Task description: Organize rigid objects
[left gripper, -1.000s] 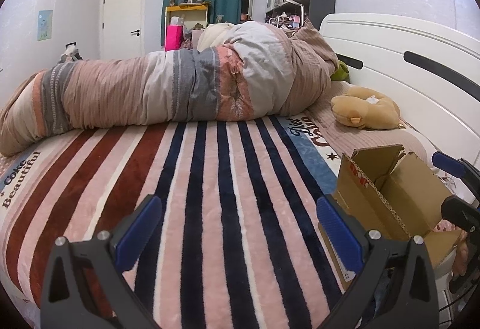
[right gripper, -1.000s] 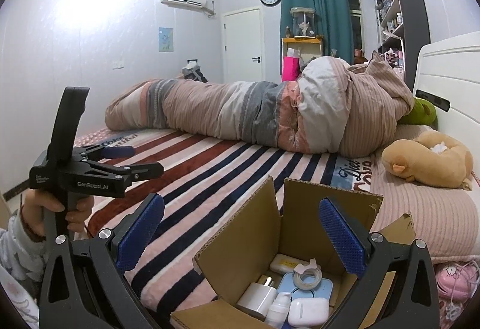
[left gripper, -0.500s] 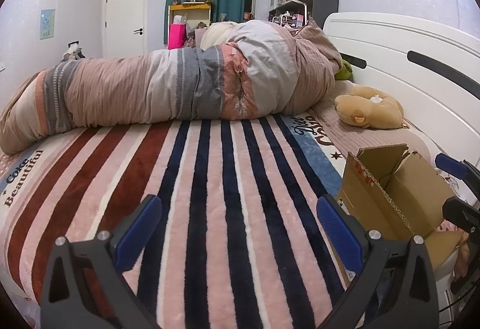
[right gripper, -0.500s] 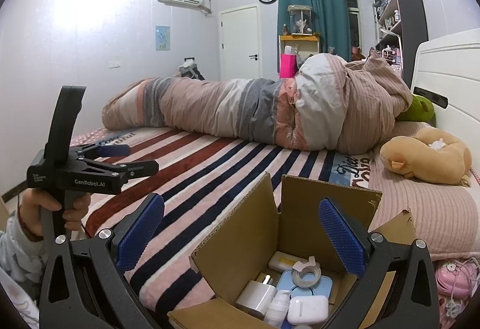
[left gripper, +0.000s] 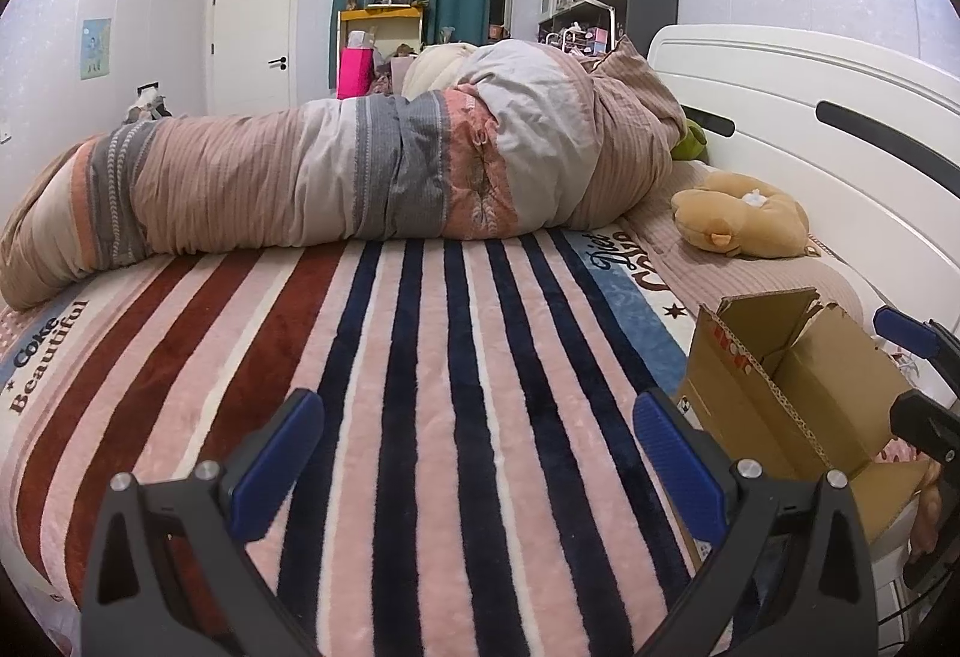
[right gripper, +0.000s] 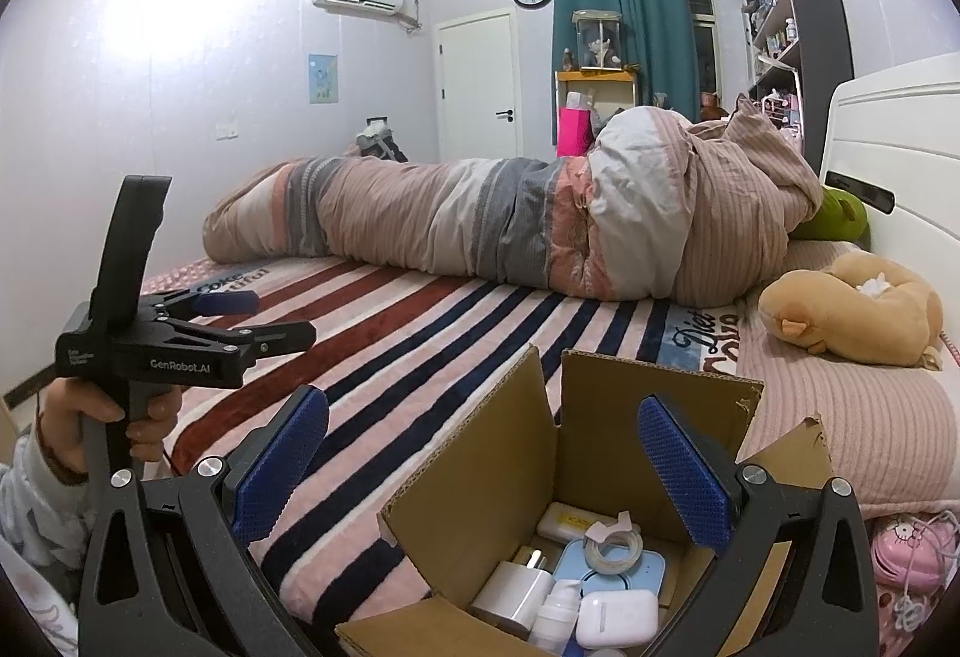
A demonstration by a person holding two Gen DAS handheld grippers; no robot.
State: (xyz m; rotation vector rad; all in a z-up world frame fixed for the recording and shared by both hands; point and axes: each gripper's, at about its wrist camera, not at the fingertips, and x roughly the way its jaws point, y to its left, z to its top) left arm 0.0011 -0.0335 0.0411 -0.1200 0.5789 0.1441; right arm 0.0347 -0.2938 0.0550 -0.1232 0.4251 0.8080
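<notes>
An open cardboard box point(right gripper: 600, 417) sits at the near edge of the bed; it also shows in the left wrist view point(left gripper: 780, 393). Inside lie a tape roll point(right gripper: 613, 543), a white charger point(right gripper: 513, 591), a white earbud case point(right gripper: 618, 618), a white bottle point(right gripper: 555, 618), a blue flat case point(right gripper: 645, 573) and a cream bar point(right gripper: 567, 524). My right gripper point(right gripper: 483, 468) is open and empty, just above the box. My left gripper point(left gripper: 480, 462) is open and empty over the striped blanket point(left gripper: 420, 387), left of the box; it also shows in the right wrist view point(right gripper: 240, 318).
A rolled quilt point(left gripper: 360, 177) lies across the far side of the bed. A tan plush toy point(left gripper: 741, 222) rests by the white headboard point(left gripper: 810, 117). A pink toy point(right gripper: 912, 555) sits right of the box. Shelves and a door stand behind.
Both grippers have drifted slightly; the views shift a little. Both stay open and empty, and the box contents have not moved.
</notes>
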